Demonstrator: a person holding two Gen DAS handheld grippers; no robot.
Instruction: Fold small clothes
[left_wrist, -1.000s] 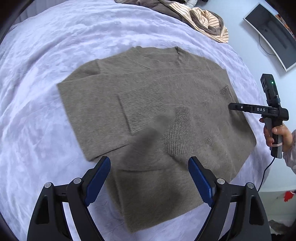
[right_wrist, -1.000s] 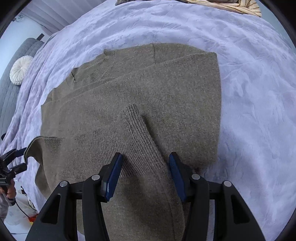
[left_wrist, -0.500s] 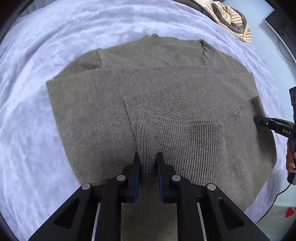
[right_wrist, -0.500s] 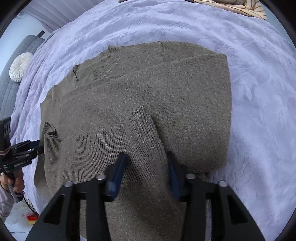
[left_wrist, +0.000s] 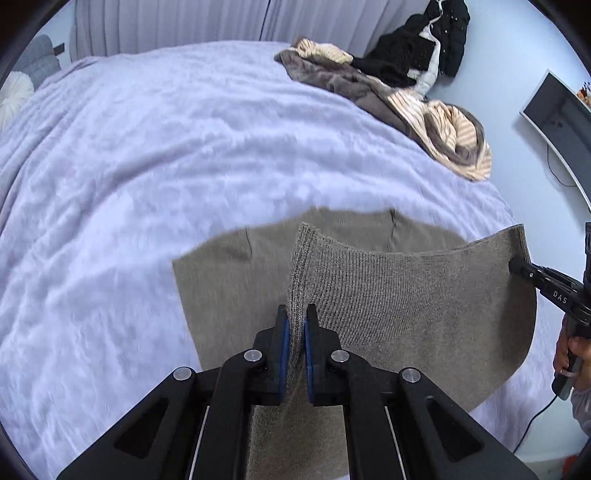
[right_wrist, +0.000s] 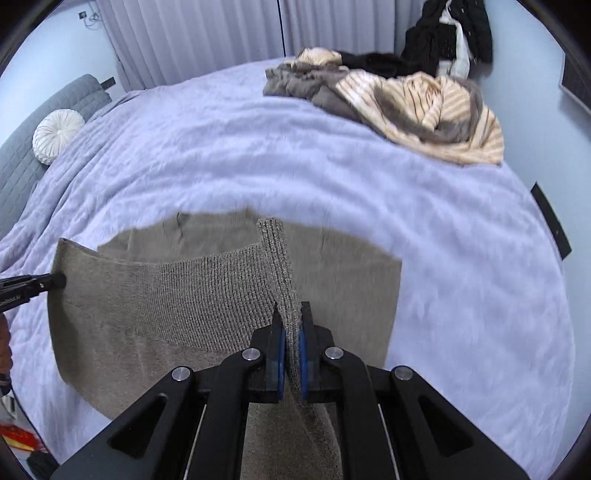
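Both grippers, left (left_wrist: 294, 325) and right (right_wrist: 289, 325), jaws clamped on the ribbed hem of the brown sweater (left_wrist: 388, 306), lifted over its own body on the lavender bed (left_wrist: 147, 166).

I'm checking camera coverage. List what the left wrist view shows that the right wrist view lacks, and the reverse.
Only the left wrist view shows the curved monitor on the wall and the hand holding the right gripper.

Only the right wrist view shows the grey headboard clearly, plus the left gripper seen from outside.

Both show the brown sweater with its ribbed hem pinched and lifted at two corners, the lilac blanket, the clothes pile and the white round cushion.
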